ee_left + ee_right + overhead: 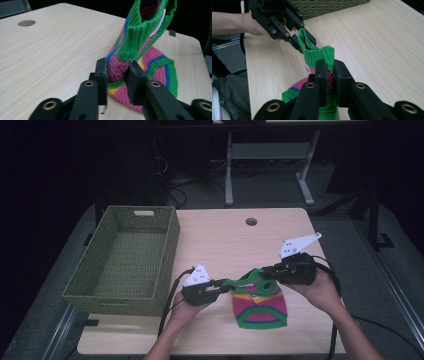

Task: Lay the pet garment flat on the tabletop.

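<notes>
A knitted piece (pixel 260 302) in pink, green, yellow and blue stripes hangs between both grippers above the wooden table (pixel 220 235), its lower part resting on the tabletop. My left gripper (pixel 226 285) is shut on the left side of its green ribbed cuff (pixel 135 37). My right gripper (pixel 266 271) is shut on the cuff's right side (pixel 322 56). In the left gripper view the jaws pinch the knitted piece (pixel 118 68). The right gripper (pixel 330 75) clamps green and pink knit, with the left gripper (pixel 298 41) across from it.
A green woven basket (pixel 167 245), empty, stands at the table's left side. A round cable hole (pixel 251 221) lies in the far middle of the table. Table legs and cables stand on the floor beyond.
</notes>
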Available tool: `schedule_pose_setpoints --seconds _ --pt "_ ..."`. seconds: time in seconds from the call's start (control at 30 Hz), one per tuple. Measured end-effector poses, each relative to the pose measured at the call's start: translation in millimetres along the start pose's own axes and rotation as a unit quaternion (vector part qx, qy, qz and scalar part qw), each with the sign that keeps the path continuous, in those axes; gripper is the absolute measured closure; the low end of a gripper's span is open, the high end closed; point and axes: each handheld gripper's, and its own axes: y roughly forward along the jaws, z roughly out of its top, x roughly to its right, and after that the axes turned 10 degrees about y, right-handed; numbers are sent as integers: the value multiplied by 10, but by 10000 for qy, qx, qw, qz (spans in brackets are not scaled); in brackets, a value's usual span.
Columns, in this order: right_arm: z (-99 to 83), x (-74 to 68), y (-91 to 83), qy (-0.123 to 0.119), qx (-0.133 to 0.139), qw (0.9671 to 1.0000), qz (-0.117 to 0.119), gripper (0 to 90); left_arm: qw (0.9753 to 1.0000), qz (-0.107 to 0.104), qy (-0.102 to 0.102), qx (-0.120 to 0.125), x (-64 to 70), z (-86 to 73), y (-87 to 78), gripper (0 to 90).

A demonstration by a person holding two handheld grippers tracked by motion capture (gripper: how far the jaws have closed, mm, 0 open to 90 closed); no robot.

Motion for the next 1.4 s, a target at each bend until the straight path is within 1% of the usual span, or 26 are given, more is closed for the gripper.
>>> schedule_pose_setpoints --seconds 0.07,0.1,0.13,0.2,0.27,0.43,0.5,0.57,0.6,0.7,0.8,0.97,1.03,1.1,1.13,1.17,1.33,1.4 --pt "-14 30 -3 9 4 10000 -11 823 10000 60 32 -19 -11 21 6 769" --pt "-21 39 -7 56 10 10000 -11 823 10000 88 0 -25 -21 33 8 783" --pt "-27 58 -6 50 30 10000 -9 823 9999 142 -44 -22 -43 58 11 791" --pt "-30 80 -4 87 24 10000 -14 823 9998 173 -55 -10 -62 78 10 796" --pt "-30 109 0 112 46 9999 -27 823 9996 249 -107 59 -96 121 5 803" --pt "-21 135 17 200 24 9998 -52 823 9993 368 -71 80 -157 233 -4 813" --pt "-19 137 25 160 34 9998 -89 823 9991 411 -41 56 -172 276 -8 814" --pt "-15 135 31 172 29 9998 -104 823 9990 454 -13 35 -194 314 -7 815" --pt "-13 134 38 169 20 9998 -107 823 9989 472 -35 39 -201 324 -1 815" --pt "-5 142 56 174 -29 9998 -135 823 9987 508 -40 -28 -249 365 17 816" --pt "2 191 77 213 -46 9996 -177 823 9984 557 -80 -55 -294 398 52 817" --pt "5 286 82 366 -20 9989 -288 822 9979 614 -152 -150 -359 426 130 816" --pt "3 318 88 391 -17 9986 -344 823 9979 615 -143 -167 -374 430 159 817" --pt "-3 359 99 429 -57 9983 -381 823 9980 574 -175 -217 -386 428 191 820" --pt "-8 384 108 443 -78 9982 -409 823 9978 578 -179 -273 -392 429 207 820" --pt "-14 415 116 461 -78 9979 -439 822 9977 585 -187 -273 -393 429 216 820" --pt "-14 482 128 546 -20 9974 -473 822 9974 612 -175 -334 -415 446 245 820" --pt "-11 501 136 558 -1 9972 -505 821 9970 632 -181 -403 -430 448 259 820"
